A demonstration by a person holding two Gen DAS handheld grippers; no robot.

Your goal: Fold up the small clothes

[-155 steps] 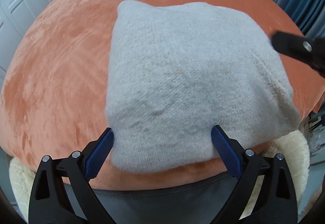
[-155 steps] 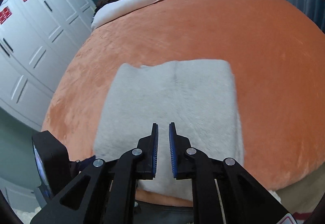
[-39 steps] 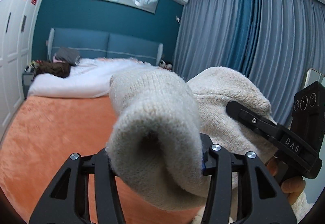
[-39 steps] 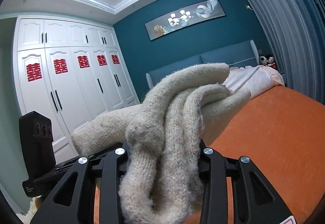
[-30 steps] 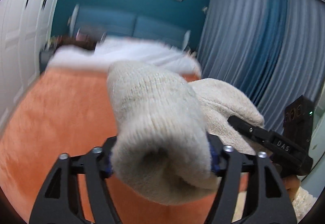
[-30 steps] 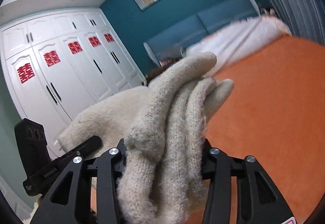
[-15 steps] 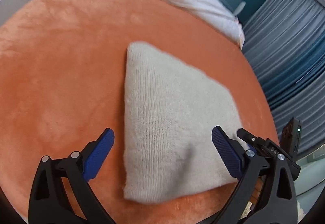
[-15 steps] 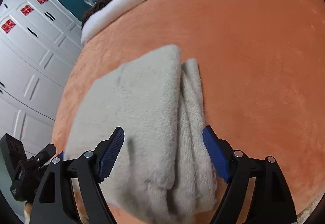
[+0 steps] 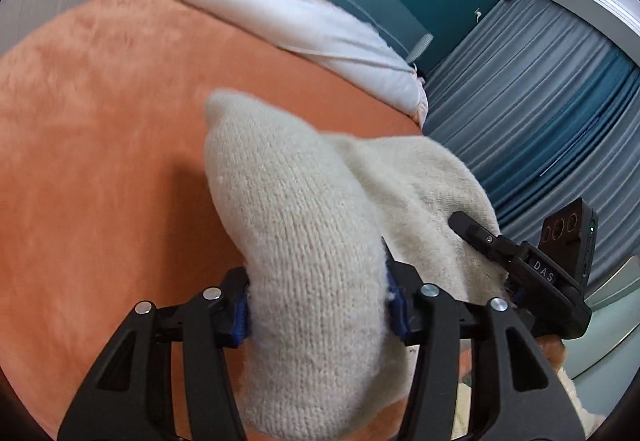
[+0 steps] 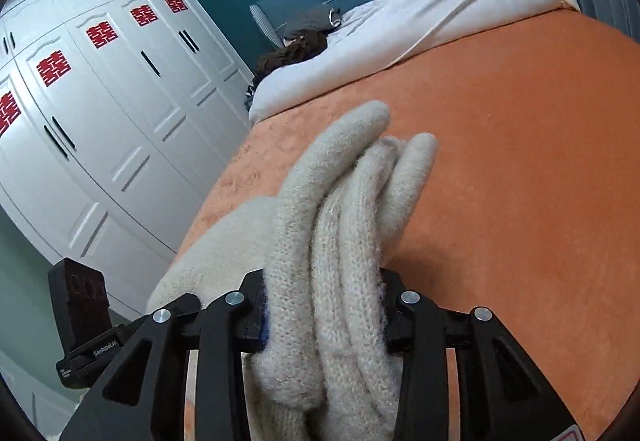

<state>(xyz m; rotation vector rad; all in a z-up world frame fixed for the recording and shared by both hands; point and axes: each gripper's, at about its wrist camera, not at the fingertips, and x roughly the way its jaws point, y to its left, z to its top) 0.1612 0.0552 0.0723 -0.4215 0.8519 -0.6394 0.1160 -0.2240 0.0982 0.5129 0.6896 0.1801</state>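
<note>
The right gripper (image 9: 472, 231) reads "DAS". Both it and the left gripper (image 9: 318, 301) are closing, pads pressing the folded knit garment (image 9: 304, 241), whose folds run away from the cameras.

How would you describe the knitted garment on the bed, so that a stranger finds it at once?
Start from the wide orange plush bedspread below the white quilt. At its near edge lies a thick cream knitted garment, bunched into rolled layers. It is the only woolly, pale item there.

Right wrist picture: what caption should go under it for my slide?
Right gripper closing on a bunched cream knit garment above the orange bedspread.
</note>
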